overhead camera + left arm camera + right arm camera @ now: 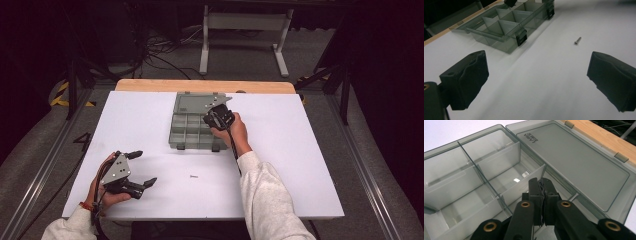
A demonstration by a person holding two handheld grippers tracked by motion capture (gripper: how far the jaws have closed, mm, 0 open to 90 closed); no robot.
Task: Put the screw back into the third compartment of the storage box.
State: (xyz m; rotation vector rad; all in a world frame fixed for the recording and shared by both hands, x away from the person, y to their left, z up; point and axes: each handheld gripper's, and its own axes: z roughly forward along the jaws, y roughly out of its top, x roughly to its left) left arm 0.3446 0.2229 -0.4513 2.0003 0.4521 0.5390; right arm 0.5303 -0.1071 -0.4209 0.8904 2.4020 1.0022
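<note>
White surface, open organizer box at its far middle.
Your right hand-held gripper hangs pinched shut over a compartment; your left hand-held gripper, spread wide, is nearer the screw, lying ahead and rightward, its axis angled away.

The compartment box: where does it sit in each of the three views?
High view: compartment box at table centre, lid open toward the far edge.
Left gripper view: upper left, beyond the jaws.
Right gripper view: across the frame.
Shared landmark: its open lid.
</note>
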